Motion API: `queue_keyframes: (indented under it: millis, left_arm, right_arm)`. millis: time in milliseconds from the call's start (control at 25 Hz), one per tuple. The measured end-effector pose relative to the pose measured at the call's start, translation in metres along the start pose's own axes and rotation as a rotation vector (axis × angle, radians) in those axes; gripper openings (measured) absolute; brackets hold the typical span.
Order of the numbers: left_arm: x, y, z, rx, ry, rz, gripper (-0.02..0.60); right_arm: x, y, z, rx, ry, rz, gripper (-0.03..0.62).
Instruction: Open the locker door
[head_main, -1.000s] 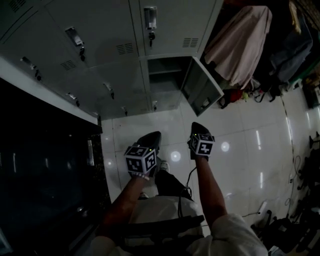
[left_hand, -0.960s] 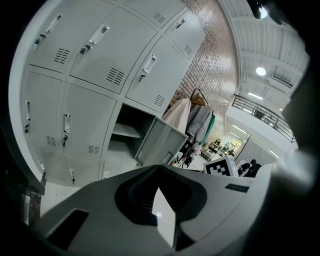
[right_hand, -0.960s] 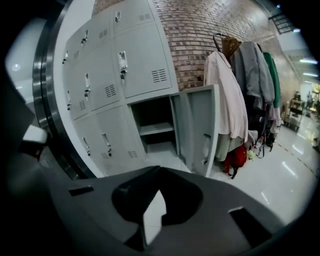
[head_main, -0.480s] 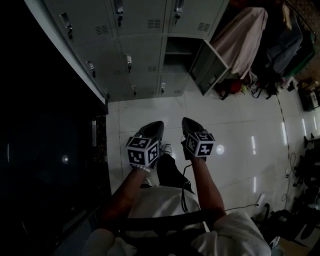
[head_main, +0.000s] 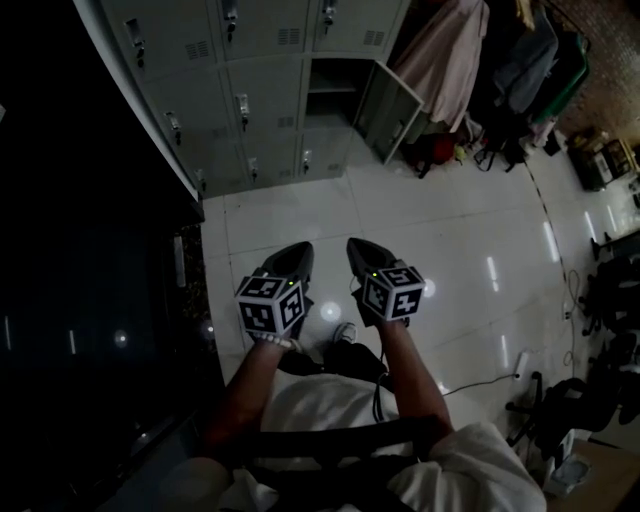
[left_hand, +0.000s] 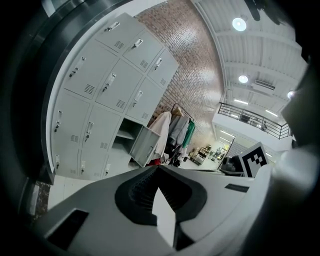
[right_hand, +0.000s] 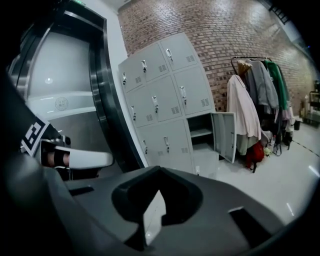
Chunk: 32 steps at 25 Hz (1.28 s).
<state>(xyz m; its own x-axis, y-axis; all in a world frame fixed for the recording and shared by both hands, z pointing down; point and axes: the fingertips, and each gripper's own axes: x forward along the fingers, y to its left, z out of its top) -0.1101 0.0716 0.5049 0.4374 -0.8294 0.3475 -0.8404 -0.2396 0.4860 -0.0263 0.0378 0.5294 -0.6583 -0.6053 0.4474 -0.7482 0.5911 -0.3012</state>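
locker door (head_main: 390, 105) grey metal, swung wide open on rightmost column of locker bank (head_main: 250, 80), one row above bottom. left claw (head_main: 292, 258) and right claw (head_main: 360, 252) both pressed together, empty, side by side over white floor (head_main: 450, 230), well apart from door.

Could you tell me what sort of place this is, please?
Probably a locker or changing area in a workshop hall: a bank of grey lockers, hung coats and a brick wall behind.
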Motion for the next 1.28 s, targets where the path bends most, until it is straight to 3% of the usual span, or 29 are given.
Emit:
queue_keyframes:
  millis: [320,600,920,1280]
  left_arm:
    - [-0.024,-0.046,-0.022,0.024,-0.011,0.02,-0.002]
    - [-0.036,-0.087,-0.035,0.034,-0.037,0.071,-0.002]
    - [-0.04,-0.101,-0.023,0.04,-0.093,0.116,-0.002]
    - [-0.025,-0.115,-0.018,0.06,-0.09,0.098,-0.002]
  right_arm:
    - [-0.051,0.018,-0.018,-0.009,-0.001,0.065,0.008]
    - [-0.097,0.014,-0.009,-0.045,-0.044,0.106,0.008]
    - [-0.112,0.014,0.011,-0.117,-0.085,0.128,0.008]
    - [-0.117,-0.003,0.017,-0.102,-0.101,0.116,0.008]
